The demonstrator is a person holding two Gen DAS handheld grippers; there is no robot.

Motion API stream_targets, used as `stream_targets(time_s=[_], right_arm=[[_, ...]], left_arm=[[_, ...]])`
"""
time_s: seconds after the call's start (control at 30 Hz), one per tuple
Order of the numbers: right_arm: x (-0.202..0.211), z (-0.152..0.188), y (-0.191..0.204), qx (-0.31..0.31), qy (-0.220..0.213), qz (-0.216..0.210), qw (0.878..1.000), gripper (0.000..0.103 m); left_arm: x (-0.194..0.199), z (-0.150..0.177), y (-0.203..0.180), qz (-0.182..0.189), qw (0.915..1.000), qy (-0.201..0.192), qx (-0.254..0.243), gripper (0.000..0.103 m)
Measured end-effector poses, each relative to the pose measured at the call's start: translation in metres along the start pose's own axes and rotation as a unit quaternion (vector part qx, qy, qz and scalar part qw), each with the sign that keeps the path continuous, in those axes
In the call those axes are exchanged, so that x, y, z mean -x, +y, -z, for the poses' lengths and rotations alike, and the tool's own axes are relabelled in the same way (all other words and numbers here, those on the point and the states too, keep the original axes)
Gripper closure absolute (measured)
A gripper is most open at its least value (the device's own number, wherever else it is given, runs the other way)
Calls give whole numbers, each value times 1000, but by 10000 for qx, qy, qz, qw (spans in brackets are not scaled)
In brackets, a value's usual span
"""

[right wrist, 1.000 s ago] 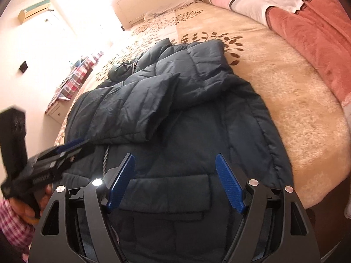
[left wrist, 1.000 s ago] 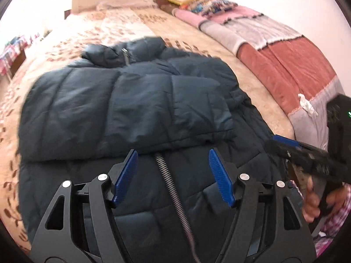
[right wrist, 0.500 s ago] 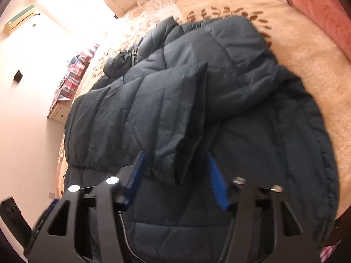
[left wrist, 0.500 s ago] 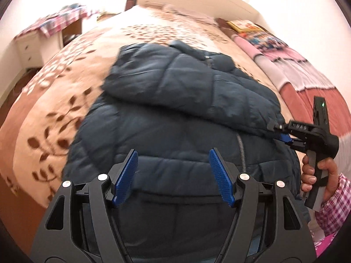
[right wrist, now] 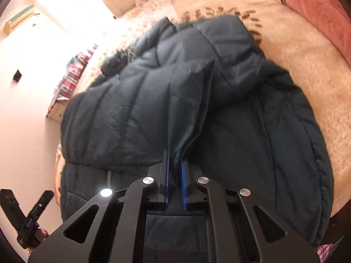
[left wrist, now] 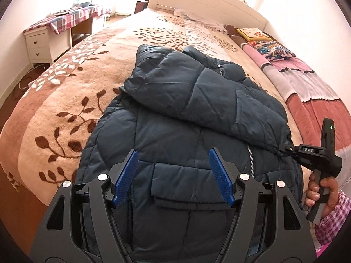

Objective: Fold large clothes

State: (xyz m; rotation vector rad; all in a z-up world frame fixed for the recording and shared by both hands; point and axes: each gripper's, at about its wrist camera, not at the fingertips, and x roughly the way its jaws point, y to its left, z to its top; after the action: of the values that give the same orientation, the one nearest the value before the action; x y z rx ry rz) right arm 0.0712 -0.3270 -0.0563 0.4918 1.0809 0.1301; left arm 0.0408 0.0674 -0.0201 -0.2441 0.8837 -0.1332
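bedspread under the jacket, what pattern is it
Tan bedspread with brown and white leafy vines; the left wrist view shows it best.

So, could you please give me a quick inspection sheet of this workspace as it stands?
Surface: bed under a leaf-print blanket.
Job's things: dark puffer jacket lying flat, one sleeve folded across the front.
Clutter: pillows and a striped quilt along the far side.
Grippers: left tongs open above the jacket's pocket; right tongs shut on the sleeve's cuff.
Cables: a cord on the floor by the desk.
Surroundings: white desk with a checked cloth, headboard.
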Motion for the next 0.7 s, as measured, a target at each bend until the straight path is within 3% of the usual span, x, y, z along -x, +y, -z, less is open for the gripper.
stream_targets(time_s=[0.1, 0.17, 0.23, 0.4, 0.47, 0.7], right_arm=[[-2, -1, 3, 78, -1, 76, 9999, 89], [5, -1, 2, 105, -91, 96, 9999, 75], [14, 0, 0, 139, -246, 177, 9994, 67], [40, 12, -12, 393, -418, 337, 9978, 65], [50, 22, -20, 433, -430, 388, 9974, 59], [81, 63, -48, 434, -214, 600, 9970, 49]], left_arm=[[4, 0, 4, -115, 9999, -17, -18, 36], [8, 0, 11, -197, 9998, -39, 18, 36], [14, 0, 19, -295, 9995, -54, 54, 36], [26, 8, 47, -537, 9982, 96, 231, 36], [28, 13, 58, -595, 9975, 208, 322, 36], [33, 42, 82, -606, 9943, 737, 478, 36]])
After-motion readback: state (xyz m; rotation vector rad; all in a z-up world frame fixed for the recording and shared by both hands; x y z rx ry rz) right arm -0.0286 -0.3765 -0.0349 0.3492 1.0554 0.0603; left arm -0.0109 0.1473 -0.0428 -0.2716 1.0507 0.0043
